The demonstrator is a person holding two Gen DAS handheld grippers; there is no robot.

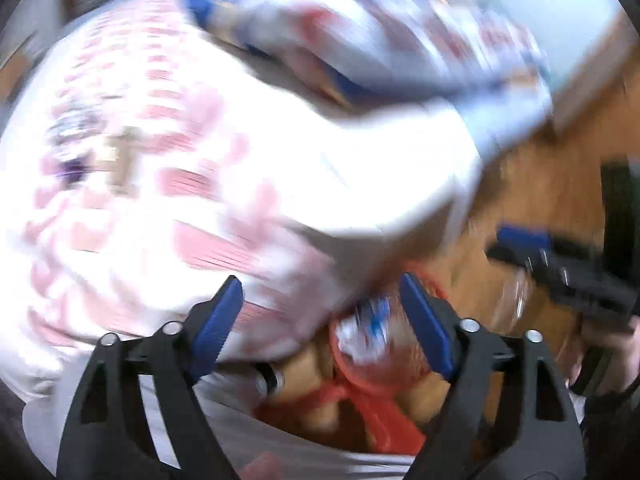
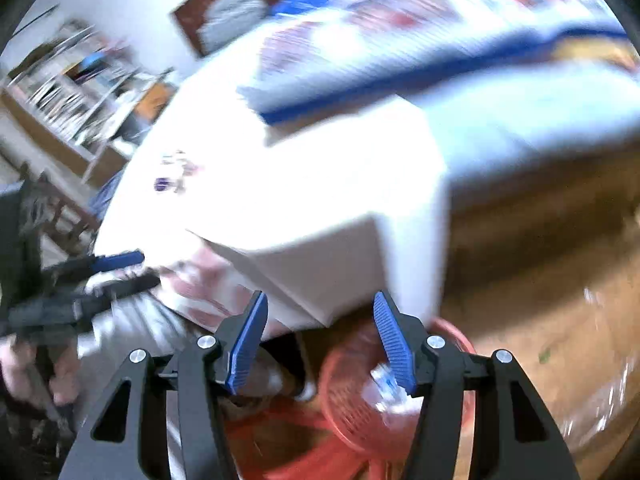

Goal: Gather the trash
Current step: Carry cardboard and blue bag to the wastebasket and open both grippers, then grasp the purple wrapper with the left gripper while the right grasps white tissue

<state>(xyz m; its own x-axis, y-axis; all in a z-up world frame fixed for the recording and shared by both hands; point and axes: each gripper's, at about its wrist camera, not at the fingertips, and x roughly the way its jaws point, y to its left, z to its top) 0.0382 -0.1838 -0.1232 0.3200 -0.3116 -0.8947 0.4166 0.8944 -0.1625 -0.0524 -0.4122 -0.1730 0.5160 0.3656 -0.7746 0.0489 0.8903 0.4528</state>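
Both views are motion-blurred. A large white box with pink print point(image 1: 168, 184) fills the left wrist view, with a blue-and-white printed box point(image 1: 360, 40) above it. My left gripper point(image 1: 320, 320) is open just below the white box. A red mesh basket point(image 1: 376, 364) with a crumpled wrapper point(image 1: 368, 328) lies between its fingers. In the right wrist view the white box point(image 2: 304, 200) hangs close ahead, the blue printed box point(image 2: 420, 40) behind. My right gripper point(image 2: 320, 340) is open over the red basket point(image 2: 352, 400) holding the wrapper point(image 2: 386, 384). The left gripper point(image 2: 116, 264) shows at left.
A wooden floor point(image 2: 540, 280) spreads to the right. Clear crinkled plastic point(image 2: 600, 400) lies at lower right. A shelf with clutter point(image 2: 68, 92) and a framed panel point(image 2: 228, 16) stand at upper left. The right gripper point(image 1: 560, 268) shows at the right of the left wrist view.
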